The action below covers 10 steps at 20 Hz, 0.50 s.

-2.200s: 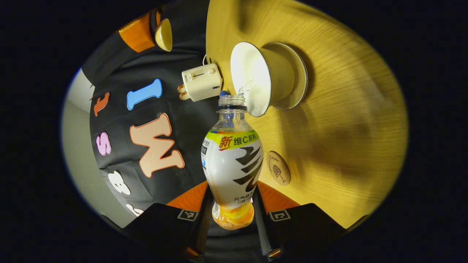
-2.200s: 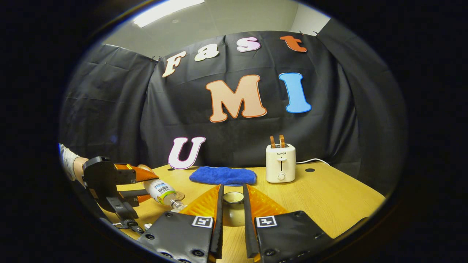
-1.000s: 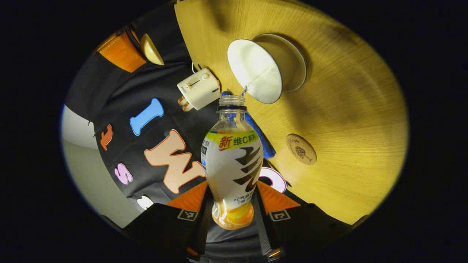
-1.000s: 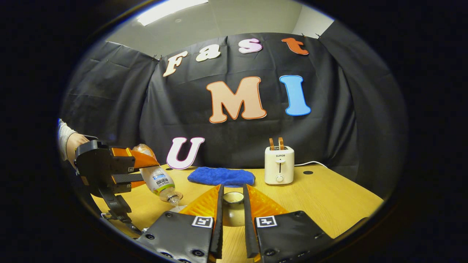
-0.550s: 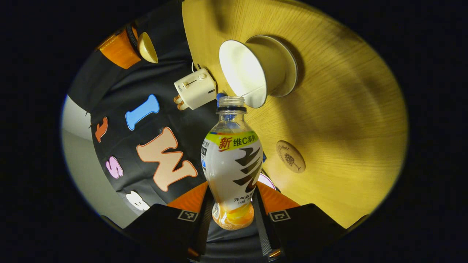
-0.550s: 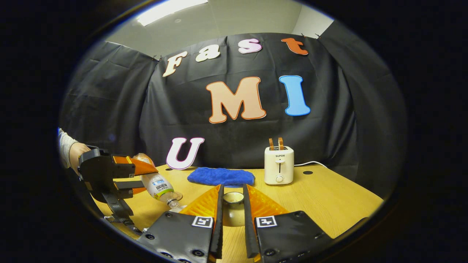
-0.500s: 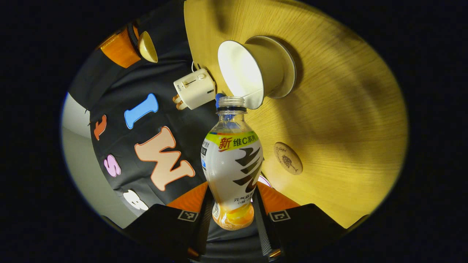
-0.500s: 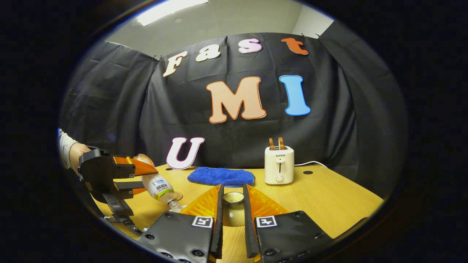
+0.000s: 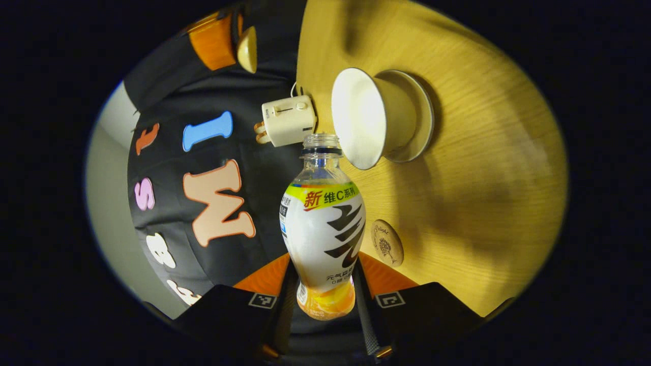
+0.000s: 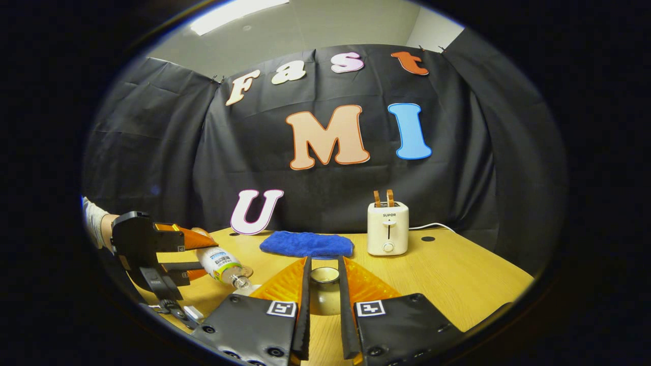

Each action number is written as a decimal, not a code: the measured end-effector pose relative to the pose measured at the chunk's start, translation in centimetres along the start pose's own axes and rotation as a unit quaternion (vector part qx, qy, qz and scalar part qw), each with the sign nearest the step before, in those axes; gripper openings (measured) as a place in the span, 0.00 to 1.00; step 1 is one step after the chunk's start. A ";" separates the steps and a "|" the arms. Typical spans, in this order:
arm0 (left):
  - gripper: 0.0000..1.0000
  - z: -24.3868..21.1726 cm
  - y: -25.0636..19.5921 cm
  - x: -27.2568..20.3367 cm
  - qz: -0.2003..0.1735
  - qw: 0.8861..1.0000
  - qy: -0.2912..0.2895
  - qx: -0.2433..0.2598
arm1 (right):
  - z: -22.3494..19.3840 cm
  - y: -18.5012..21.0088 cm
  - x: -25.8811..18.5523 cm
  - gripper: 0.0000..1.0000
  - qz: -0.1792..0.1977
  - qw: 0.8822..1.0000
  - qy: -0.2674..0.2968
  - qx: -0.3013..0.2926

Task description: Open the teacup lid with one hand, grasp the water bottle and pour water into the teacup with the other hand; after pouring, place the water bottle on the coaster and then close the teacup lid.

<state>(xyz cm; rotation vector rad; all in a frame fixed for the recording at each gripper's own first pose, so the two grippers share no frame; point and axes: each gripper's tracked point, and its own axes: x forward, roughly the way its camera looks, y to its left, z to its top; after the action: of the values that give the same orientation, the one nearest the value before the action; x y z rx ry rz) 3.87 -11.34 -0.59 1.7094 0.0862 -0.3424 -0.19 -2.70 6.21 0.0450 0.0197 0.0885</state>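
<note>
- Clear plastic at the neck, a white label over its belly: the bottle [image 9: 324,229] sits clamped in the left claw [image 9: 322,290], one finger pressed on either side near its base, its uncapped mouth pointing away from the camera.
- In the left gripper view the bottle's mouth lies just beside the rim of the cup [image 9: 374,118], and the whole scene is rolled sideways there, so the bottle is tipped over toward the cup.
- No stream of water is visible between mouth and cup.
- The cup stands open on its saucer [image 9: 423,133] on the bench [image 9: 483,168], white inside.
- A round coaster [image 9: 387,242] lies bare on the bench, near the bottle's body and apart from the cup.
- In the right gripper view the left claw [image 10: 196,252] is at the far left, held by a hand [image 10: 106,230], with the bottle [image 10: 222,266] leaning mouth-down to the right.
- The right claw [image 10: 323,284] is clamped on the lid [image 10: 324,292], its two fingers pressing the lid's sides, holding it up off the bench.
- In the left gripper view the lid [image 9: 248,42] and the right claw that holds it are at the top, away from the cup.
- Farther back on the bench lie a blue cloth [image 10: 306,244] and a toaster [image 10: 388,228], side by side before the black wall.
</note>
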 end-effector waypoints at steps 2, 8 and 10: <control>0.53 0.1 -0.2 -0.3 -0.003 0.999 -0.004 -0.052 | -0.1 -0.1 0.0 0.28 -0.001 1.000 0.000 0.000; 0.53 0.6 -1.3 -0.8 -0.017 0.974 -0.009 -0.226 | -0.3 1.0 0.0 0.28 0.010 1.000 0.003 0.001; 0.54 0.8 -1.0 -0.9 -0.011 0.961 -0.015 -0.276 | -0.4 1.3 0.1 0.28 0.012 1.000 0.004 -0.006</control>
<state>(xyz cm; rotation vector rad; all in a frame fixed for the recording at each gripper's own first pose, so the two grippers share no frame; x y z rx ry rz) 2.63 -11.86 -1.45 1.1501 0.1614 -0.3237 -0.23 -1.35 5.90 0.0333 0.0261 0.1124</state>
